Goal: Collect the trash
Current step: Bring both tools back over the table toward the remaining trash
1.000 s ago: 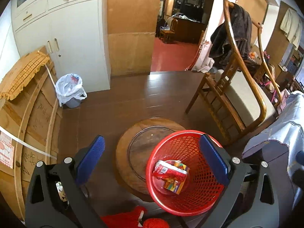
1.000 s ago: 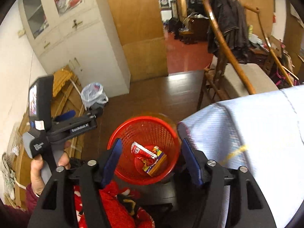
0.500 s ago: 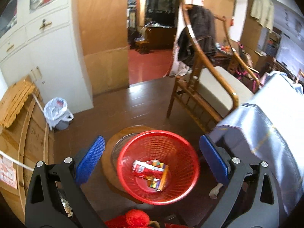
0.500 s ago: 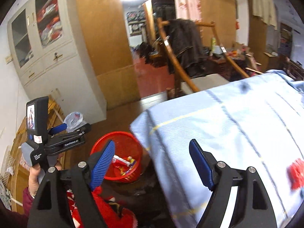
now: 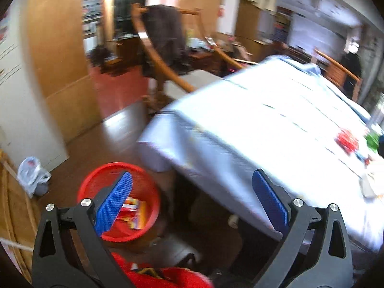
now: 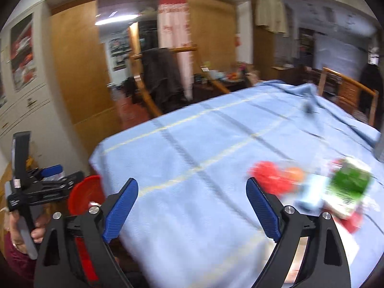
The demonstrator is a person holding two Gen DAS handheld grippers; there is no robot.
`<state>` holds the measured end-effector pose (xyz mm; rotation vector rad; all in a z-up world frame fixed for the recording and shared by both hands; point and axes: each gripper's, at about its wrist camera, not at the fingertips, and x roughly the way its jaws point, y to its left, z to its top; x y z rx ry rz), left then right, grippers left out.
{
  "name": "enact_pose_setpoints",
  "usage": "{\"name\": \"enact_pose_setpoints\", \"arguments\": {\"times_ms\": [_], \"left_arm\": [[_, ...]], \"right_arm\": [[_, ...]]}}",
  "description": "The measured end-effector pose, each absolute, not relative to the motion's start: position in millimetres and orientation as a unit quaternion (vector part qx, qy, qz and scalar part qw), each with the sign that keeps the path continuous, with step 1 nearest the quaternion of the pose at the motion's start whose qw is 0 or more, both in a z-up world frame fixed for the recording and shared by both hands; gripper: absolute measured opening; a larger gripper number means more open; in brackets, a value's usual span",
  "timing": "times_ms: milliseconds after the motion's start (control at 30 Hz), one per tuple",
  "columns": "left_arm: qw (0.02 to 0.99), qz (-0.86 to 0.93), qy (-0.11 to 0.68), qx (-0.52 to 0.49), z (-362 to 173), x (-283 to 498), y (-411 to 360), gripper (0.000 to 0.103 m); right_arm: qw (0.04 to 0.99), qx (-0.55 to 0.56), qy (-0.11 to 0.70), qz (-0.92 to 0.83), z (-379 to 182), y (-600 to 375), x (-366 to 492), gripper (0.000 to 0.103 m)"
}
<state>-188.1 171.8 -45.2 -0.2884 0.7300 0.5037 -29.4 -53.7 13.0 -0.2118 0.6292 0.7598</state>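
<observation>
On the floor beside the cloth-covered counter [image 6: 192,158], a red mesh basket [image 5: 146,192] already holds a few glossy wrappers [image 5: 134,212]; more crinkled packets [image 6: 345,189], red and green, are left near the counter's edge, blurred. The left gripper [image 5: 192,201] is seen wide and empty; the right gripper [image 6: 192,206] jaws are opening, nothing between them.

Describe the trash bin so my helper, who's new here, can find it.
Find the table under the blue cloth. On the floor below its near corner sits the bin, a round red mesh basket with bright wrappers inside. The white bagged pail by the cabinet is not it.
</observation>
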Motion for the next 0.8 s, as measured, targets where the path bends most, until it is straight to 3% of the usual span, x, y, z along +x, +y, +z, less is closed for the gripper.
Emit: {"name": "enact_pose_setpoints", "arguments": {"times_ms": [167, 533, 800], "left_arm": [[0.906, 0.169, 0.375, -0.097, -43, -137, 115, 0.096], [0.911, 0.041, 0.409, -0.035, -32, -15, 3, 0.096], [0.900, 0.015, 0.435, 0.015, -45, 55, -52, 0.096]], "right_arm": [[0.903, -0.093, 0.303, 0.290, 11, -126, 7, 0.095], [0.927, -0.018, 0.332, 0.172, -19, -256, 81, 0.096], [0.928, 0.006, 0.336, 0.162, -29, -283, 85, 0.097]]}}
